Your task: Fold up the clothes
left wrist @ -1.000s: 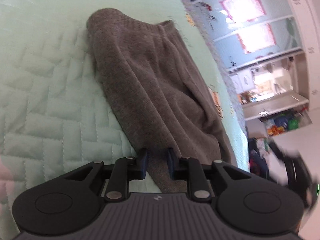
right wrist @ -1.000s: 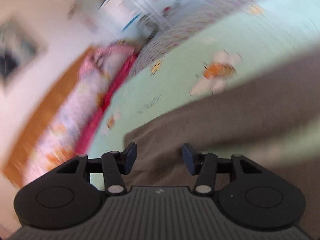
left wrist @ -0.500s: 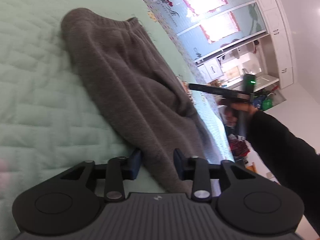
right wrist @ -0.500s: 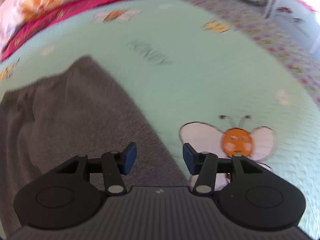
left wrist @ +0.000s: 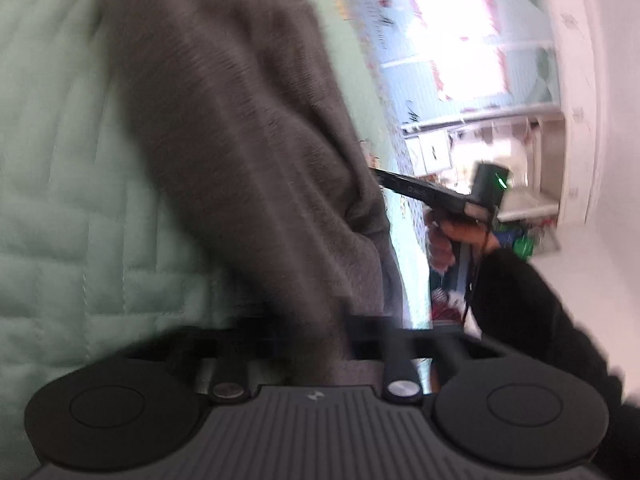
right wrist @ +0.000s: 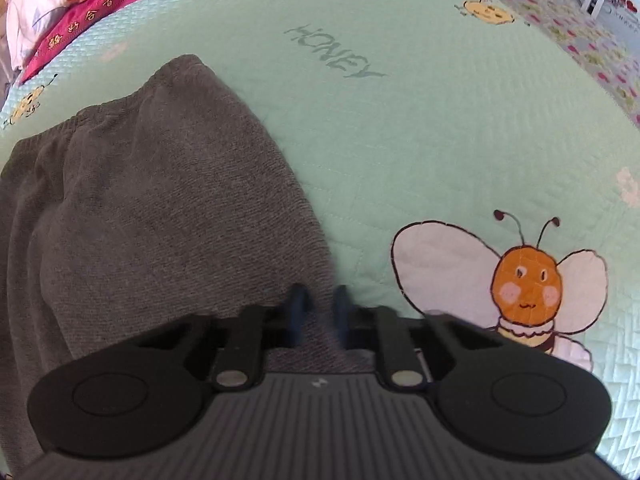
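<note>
Evidently the folding is at an early stage: the grey knit garment [right wrist: 160, 208] lies lengthwise on the mint quilted bedspread [right wrist: 420, 128] of the bed, its elastic waist end toward the upper left of the right wrist frame, and no finished fold line is visible in either view. The right hand-held gripper [right wrist: 320, 308] is closing its jaws on the garment's right-hand edge at lower centre of that frame, with grey fabric between the blue pads. The left hand-held gripper [left wrist: 316, 344] stands narrow, pinched on a bunch of the same cloth at lower centre of its blurred frame. Judged from this, both edge grips are taken or nearly so; the lift, the carry-over and the smoothing remain. The right wrist view alone shows the garment's outline, the printed bee [right wrist: 524, 280], the word HONEY and the pink-trimmed pillow [right wrist: 80, 0] at upper left. The left wrist view alone shows the other gripper from outside at right centre, the person's hand [left wrist: 456, 236] and dark sleeve [left wrist: 532, 320], and a cupboard area beyond the bed.
</note>
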`<state>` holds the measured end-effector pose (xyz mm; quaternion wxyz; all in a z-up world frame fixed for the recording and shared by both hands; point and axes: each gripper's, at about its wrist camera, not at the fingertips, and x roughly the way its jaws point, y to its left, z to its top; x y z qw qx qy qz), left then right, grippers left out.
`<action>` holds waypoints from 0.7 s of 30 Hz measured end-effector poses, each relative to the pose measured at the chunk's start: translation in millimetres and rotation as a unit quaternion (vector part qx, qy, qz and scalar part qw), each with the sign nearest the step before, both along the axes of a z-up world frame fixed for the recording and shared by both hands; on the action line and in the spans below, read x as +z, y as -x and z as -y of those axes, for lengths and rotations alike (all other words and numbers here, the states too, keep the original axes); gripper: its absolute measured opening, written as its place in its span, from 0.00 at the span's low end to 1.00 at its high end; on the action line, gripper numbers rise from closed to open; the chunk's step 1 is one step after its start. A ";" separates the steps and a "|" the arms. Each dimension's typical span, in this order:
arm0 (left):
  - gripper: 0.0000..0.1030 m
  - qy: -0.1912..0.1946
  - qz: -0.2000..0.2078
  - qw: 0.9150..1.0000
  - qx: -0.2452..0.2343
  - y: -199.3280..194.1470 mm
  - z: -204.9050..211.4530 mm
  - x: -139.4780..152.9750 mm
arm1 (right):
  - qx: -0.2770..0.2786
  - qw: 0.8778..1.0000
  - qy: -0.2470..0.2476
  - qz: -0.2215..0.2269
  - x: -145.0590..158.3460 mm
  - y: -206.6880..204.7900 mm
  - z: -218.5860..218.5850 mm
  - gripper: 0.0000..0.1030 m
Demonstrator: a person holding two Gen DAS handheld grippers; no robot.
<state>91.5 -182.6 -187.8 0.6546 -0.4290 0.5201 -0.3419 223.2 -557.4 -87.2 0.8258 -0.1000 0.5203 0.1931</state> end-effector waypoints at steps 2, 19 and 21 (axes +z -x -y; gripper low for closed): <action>0.05 0.003 -0.020 1.000 0.008 1.7 -3.0 -3.8 | -0.009 1.000 -0.007 0.003 1.0 0.1 2.4 0.07; 0.06 -0.029 0.021 0.999 -0.028 10.9 -11.4 0.4 | -0.106 0.985 -0.001 0.137 28.1 16.7 34.1 0.32; 0.06 -0.027 0.021 0.999 -0.030 11.1 -10.3 0.2 | -0.134 0.978 -0.043 0.154 44.8 46.7 44.4 0.38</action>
